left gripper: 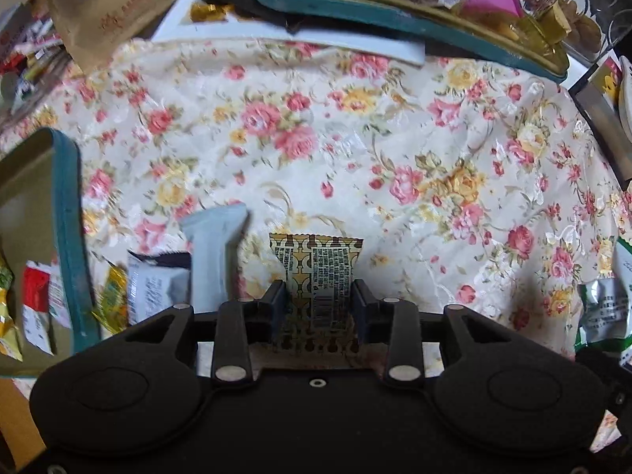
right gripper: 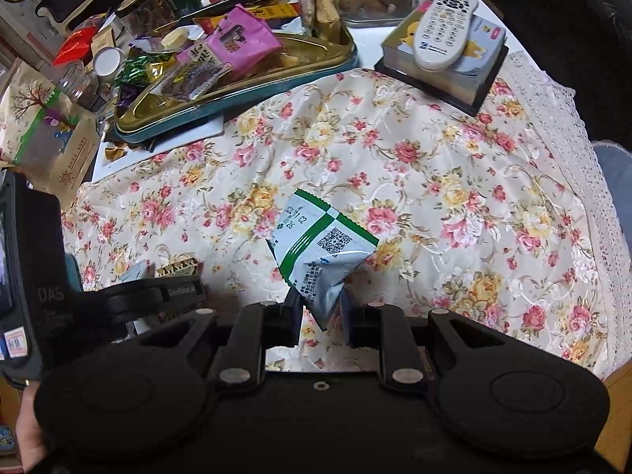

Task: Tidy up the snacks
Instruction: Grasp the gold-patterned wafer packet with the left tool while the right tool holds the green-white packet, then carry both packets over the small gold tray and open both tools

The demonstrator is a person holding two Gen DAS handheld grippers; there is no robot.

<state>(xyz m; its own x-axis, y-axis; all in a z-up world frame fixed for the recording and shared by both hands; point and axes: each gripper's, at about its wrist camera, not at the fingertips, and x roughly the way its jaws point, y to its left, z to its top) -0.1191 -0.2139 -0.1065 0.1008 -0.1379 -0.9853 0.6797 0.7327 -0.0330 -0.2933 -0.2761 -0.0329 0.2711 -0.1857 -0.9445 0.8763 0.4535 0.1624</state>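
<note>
- The step in hand looks like gathering loose snack packets off the floral tablecloth (left gripper: pixel 316 126) and moving them toward a tin; two packets are being dealt with at once.
- The left gripper (left gripper: pixel 318 300) points straight down over a gold patterned packet (left gripper: pixel 316 264). Its jaws stand apart, one on each side of the packet, and I see no pad pressing on the wrapper, so I read it as straddled, not gripped.
- That packet lies flat on the cloth, its sealed end running out toward 12 o'clock from the jaws.
- At about 10 o'clock of the left gripper, just beside the gold packet, lie a pale grey packet (left gripper: pixel 215 252) and a white one with black print (left gripper: pixel 156 288). Farther out at 9 o'clock is a teal-rimmed tin (left gripper: pixel 67 237) with a few packets already inside.
- The right gripper (right gripper: pixel 320 308) is clamped on the lower corner of a green-and-white packet (right gripper: pixel 320 249), which stands up from the jaws toward 12 o'clock, seemingly clear of the cloth.
- A second teal-rimmed tray (right gripper: pixel 276 79), heaped with sweets, sits at 11 o'clock of the right gripper, well apart.
- Next, by my judgement, the left jaws either close on the gold packet or lift away from it, and the right hand carries its packet to a tin. A thin wrapper can slip from a corner grip.
</note>
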